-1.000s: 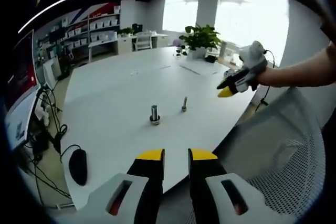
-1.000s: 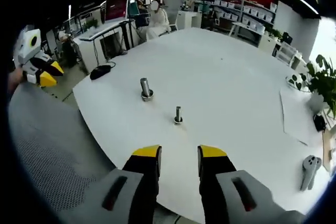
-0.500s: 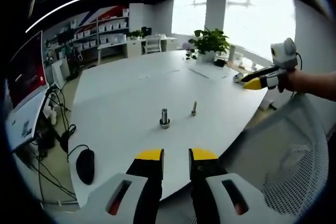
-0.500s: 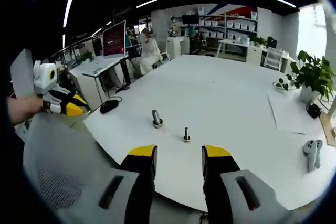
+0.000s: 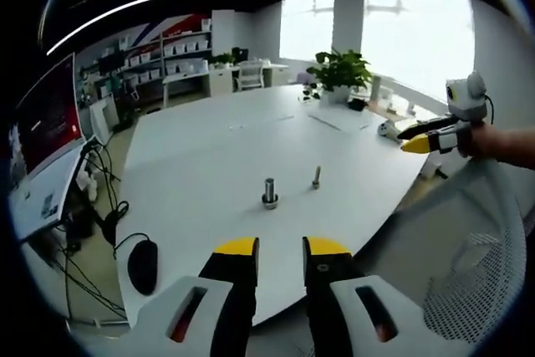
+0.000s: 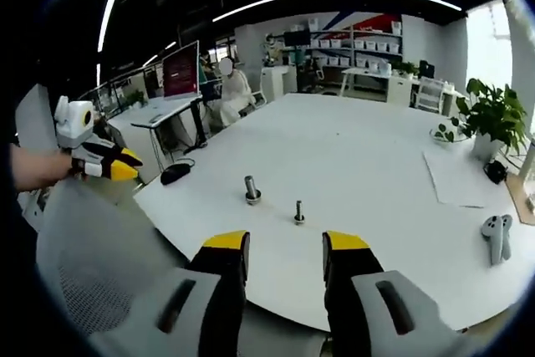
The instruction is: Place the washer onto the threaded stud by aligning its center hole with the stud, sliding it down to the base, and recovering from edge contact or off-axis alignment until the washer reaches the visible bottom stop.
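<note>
1. Two metal pieces stand upright and apart on the white surface (image 5: 209, 165): a thicker threaded stud (image 5: 269, 193) on a wide base, and a slimmer bolt (image 5: 317, 177) beside it.
2. No separate washer can be made out at this range; the ring at the thicker stud's foot may be one.
3. The left gripper (image 5: 280, 247) hangs off the surface's near edge, its yellow-tipped fingers narrowly parted and holding nothing.
4. The right gripper (image 6: 286, 242) also hangs off the edge, its fingers set wider apart and empty.
5. A computer mouse (image 5: 143, 266) lies near the surface's edge, and a potted plant (image 5: 338, 71) stands at the far side.
6. A mesh chair back (image 6: 92, 265) sits below the grippers.
</note>
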A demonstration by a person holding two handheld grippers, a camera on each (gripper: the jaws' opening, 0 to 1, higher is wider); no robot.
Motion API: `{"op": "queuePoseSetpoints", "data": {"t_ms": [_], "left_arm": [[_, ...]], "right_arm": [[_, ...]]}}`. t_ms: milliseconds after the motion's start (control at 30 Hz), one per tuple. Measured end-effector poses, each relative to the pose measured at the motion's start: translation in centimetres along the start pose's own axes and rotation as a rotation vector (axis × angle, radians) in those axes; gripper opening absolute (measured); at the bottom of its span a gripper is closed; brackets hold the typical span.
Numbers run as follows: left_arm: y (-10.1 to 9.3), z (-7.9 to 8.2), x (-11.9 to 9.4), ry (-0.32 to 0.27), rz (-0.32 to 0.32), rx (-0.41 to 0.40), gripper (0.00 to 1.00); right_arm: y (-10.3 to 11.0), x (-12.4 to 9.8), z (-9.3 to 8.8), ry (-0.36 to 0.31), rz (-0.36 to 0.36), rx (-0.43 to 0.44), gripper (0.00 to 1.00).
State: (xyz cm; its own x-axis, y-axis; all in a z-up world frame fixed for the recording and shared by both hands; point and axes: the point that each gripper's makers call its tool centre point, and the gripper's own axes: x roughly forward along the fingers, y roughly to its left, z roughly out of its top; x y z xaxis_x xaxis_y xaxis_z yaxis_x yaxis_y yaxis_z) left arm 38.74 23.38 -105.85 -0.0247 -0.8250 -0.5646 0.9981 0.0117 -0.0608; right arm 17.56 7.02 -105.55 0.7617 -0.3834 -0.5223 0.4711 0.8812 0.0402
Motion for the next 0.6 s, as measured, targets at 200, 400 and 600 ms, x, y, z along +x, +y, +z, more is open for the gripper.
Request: {"op": "queuePoseSetpoints", "data": {"t_ms": [200, 400, 600], "left_arm": [[0.3, -0.3, 0.2, 0.015, 0.010, 0.000, 0.19], [0.6, -0.5, 0.2, 0.019, 0.031, -0.016, 0.19], [0.8, -1.4, 0.6, 0.073, 0.026, -0.035, 0.20]], "right_arm": [[0.4, 0.6, -1.1, 0.060, 0.017, -0.050, 0.44], [-0.3, 0.9, -2.2, 0.111, -0.002, -0.032, 0.44], [0.8, 0.5, -2.7, 0.143, 0.008, -0.088, 0.45]]}}
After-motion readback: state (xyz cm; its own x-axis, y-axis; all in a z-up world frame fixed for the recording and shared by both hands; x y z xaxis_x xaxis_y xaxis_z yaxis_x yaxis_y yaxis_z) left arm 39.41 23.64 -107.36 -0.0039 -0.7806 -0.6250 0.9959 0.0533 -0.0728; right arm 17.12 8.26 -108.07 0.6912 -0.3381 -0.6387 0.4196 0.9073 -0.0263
